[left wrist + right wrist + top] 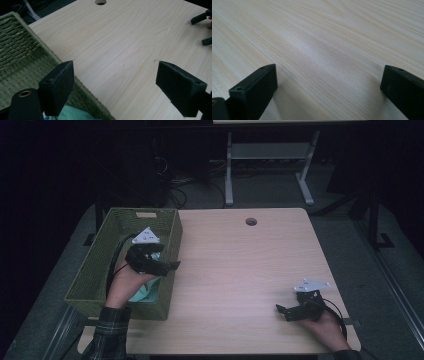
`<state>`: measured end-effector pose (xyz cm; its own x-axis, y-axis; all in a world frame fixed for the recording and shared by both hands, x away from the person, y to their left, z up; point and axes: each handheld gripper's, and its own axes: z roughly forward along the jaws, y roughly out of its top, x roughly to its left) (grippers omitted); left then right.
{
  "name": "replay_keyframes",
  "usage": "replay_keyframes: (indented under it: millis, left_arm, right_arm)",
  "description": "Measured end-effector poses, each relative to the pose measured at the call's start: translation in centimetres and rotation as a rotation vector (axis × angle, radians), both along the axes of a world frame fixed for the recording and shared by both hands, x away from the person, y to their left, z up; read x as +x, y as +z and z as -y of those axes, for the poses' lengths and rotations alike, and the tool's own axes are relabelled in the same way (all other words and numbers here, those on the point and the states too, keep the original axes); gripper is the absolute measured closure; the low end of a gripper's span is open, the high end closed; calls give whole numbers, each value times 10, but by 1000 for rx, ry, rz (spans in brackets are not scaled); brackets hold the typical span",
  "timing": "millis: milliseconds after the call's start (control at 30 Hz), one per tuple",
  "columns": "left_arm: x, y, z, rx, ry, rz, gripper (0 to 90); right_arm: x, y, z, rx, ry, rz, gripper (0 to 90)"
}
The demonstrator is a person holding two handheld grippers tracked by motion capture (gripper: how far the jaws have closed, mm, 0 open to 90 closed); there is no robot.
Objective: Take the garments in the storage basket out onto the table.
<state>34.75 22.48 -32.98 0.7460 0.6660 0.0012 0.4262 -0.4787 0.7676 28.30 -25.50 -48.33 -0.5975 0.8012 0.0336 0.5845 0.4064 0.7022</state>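
One mint cloth (145,290) – in basket (100,255) – beneath left gripper (162,265).

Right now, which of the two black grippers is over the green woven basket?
The left gripper, jaws open above the green woven basket and its mint cloth. The right gripper rests on the bare wooden table.

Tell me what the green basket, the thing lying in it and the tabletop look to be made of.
Basket: woven plant fibre or paper cord, dyed matte olive; the braided strands show in the left gripper view. Mint-green item inside: probably soft cloth, going by its folds and faint dotted weave. Table: pale wood-grain surface, likely laminate, smooth with a low sheen.
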Motion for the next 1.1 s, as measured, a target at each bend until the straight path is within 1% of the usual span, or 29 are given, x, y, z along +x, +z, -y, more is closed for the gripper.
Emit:
replay_keyframes:
  millis: [133, 200, 333, 400, 433, 500, 533, 567, 600, 633, 667, 733, 1000, 1033, 1100]
  left_arm:
    - [0, 0, -7, 3, 20, 1, 147]
    - [1, 0, -9, 5, 22, 0, 147]
    - [0, 1, -18, 1, 37, 0, 147]
    - [0, 1, -19, -4, 44, -2, 147]
    - [1, 1, -23, -2, 51, 3, 146]
    - [1, 0, -27, -6, 61, 1, 147]
    - [1, 0, -27, -6, 61, 1, 147]
    - [1, 0, -31, -8, 68, 0, 146]
    - [1, 0, -31, -8, 68, 0, 147]
    - [2, -1, -36, -8, 74, 2, 147]
    - [2, -1, -36, -8, 74, 2, 146]
    - [3, -2, -41, -7, 94, 1, 147]
    - [6, -5, -52, 4, 123, -5, 147]
    - [7, -7, -54, 3, 135, -3, 146]
    - [8, -9, -58, 7, 142, -3, 146]
  right_arm:
    - [0, 0, 0, 0, 0, 0, 5]
    - [0, 0, 0, 0, 0, 0, 5]
    - [0, 0, 0, 0, 0, 0, 5]
    - [0, 0, 0, 0, 0, 0, 5]
    - [0, 0, 0, 1, -1, 0, 5]
    - [0, 0, 0, 0, 0, 0, 5]
    - [0, 0, 0, 0, 0, 0, 5]
    - [0, 0, 0, 1, 0, 1, 5]
    - [0, 0, 0, 0, 0, 0, 5]
    - [0, 0, 0, 1, 0, 0, 5]
    - [0, 0, 0, 1, 0, 0, 5]
    - [0, 0, 0, 0, 0, -1, 5]
    - [0, 0, 0, 1, 0, 0, 5]
    - [0, 0, 0, 0, 0, -1, 5]
    - [0, 0, 0, 0, 0, -1, 5]
